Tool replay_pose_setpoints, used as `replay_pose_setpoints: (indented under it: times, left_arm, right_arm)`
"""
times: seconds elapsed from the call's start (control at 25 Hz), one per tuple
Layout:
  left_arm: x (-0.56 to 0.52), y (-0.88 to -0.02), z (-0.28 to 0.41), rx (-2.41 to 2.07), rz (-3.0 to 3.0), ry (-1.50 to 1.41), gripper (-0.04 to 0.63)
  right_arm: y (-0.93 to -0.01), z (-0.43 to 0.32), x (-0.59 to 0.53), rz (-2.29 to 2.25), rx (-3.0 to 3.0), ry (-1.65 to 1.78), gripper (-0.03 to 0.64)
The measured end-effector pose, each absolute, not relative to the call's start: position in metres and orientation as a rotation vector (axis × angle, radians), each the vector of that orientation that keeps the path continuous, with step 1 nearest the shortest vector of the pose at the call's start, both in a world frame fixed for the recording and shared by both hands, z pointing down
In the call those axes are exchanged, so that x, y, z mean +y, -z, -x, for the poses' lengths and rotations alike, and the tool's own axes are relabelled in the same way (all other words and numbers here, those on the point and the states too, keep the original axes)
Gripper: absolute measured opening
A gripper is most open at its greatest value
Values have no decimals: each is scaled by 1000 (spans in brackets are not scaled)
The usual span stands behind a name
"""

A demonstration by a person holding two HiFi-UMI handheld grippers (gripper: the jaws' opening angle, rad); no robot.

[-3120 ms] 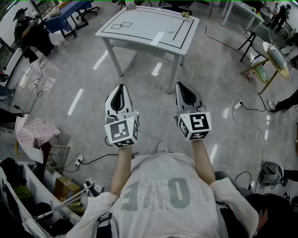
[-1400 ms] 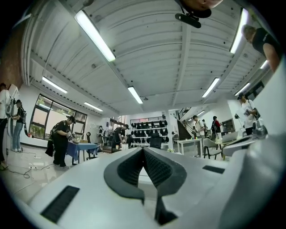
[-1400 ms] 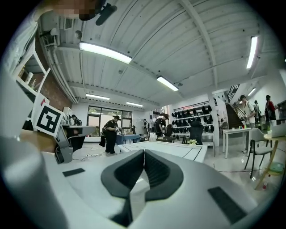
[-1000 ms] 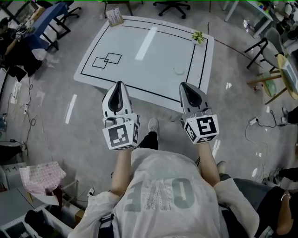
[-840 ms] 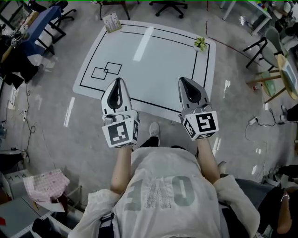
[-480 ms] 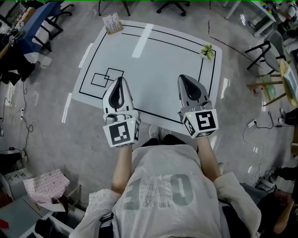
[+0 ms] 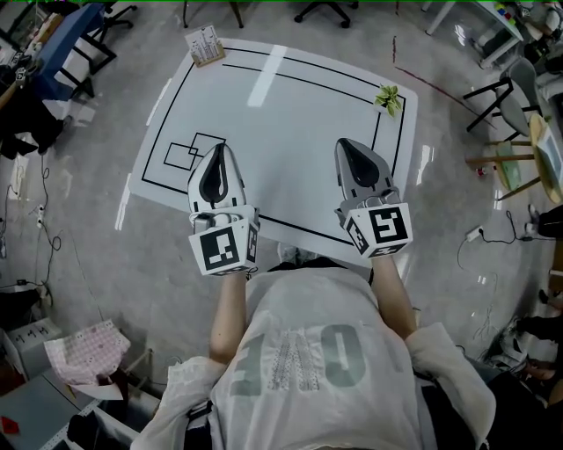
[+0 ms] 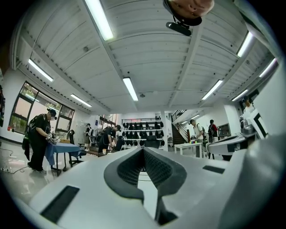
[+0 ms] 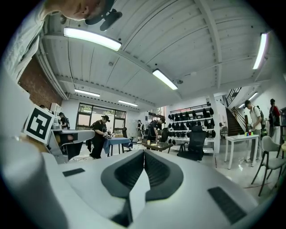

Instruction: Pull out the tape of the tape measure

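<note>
No tape measure shows in any view. In the head view my left gripper (image 7: 220, 148) and right gripper (image 7: 343, 144) are held side by side over the near edge of a white table (image 7: 290, 97) with black lines. Both are shut and hold nothing. On the table's left part two overlapping squares (image 7: 186, 155) are drawn. In the left gripper view the left gripper (image 8: 144, 150) points level across the room with its jaws together. In the right gripper view the right gripper (image 9: 144, 153) does the same, jaws closed and empty.
A small green sprig (image 7: 387, 97) lies near the table's far right corner, and a card stand (image 7: 204, 45) stands at its far left corner. Office chairs (image 7: 321, 9) stand beyond the table. A blue table (image 7: 57, 39) is at far left, a wooden stand (image 7: 528, 149) at right.
The person has stepped up to the table, which now lies under both grippers. A small round white thing on the table a second ago is out of sight. Both grippers stayed shut.
</note>
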State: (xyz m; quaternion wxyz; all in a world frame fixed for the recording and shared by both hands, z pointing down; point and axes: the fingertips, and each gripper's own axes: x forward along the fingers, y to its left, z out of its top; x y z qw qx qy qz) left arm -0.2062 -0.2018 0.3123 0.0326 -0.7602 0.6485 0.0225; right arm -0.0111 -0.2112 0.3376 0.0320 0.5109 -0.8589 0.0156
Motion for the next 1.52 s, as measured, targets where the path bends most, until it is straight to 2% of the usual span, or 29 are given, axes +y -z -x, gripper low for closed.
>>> replay_pose_setpoints:
  times: [0.2,0.24,0.28,0.36,0.4,0.44,0.52,0.72,0.84,1.04,1.28,1.52]
  left_arm:
    - [-207,-308,174,1872,2409,-101,32]
    - [-208,-306,167,1842,2430,-108,50]
    - [-209,-305,160,1813,2452,-112,102]
    - [-211,-304,148,1756,2491,-114,165]
    - [-212,-304,142,1727,2512,-117,225]
    - [-212,-305,137,1701,2537,-122,291]
    - [-213,-310,129,1670,2588,-130,336]
    - [-218,-320,112,1624,2662,-113,342]
    - [-211,-332,73,1305,2845,-37,342]
    - [-182,-384,-6,637,3126,262,344]
    - [-172,-476,-51,306,3162,712,348]
    - [-173,-532,-66,100,3103,986,348]
  right_arm:
    - [-337,-15,-210,-1649,-2616,-58,29]
    - [-336,-23,-209,-1676,-2605,-55,29]
    - [-335,-32,-207,-1708,-2593,-51,31]
    - [-334,-49,-205,-1763,-2566,-60,32]
    - [-336,-56,-204,-1776,-2548,-76,143]
    - [-339,-63,-204,-1785,-2524,-89,328]
    - [-345,-75,-201,-1810,-2475,-88,328]
    - [-356,-96,-194,-1841,-2433,-131,328]
    - [-362,-104,-188,-1847,-2427,-170,327]
    - [-374,-123,-174,-1899,-2386,-241,327]
    - [-402,-152,-148,-2002,-2263,-361,327]
    - [-422,-173,-128,-2071,-2155,-453,327]
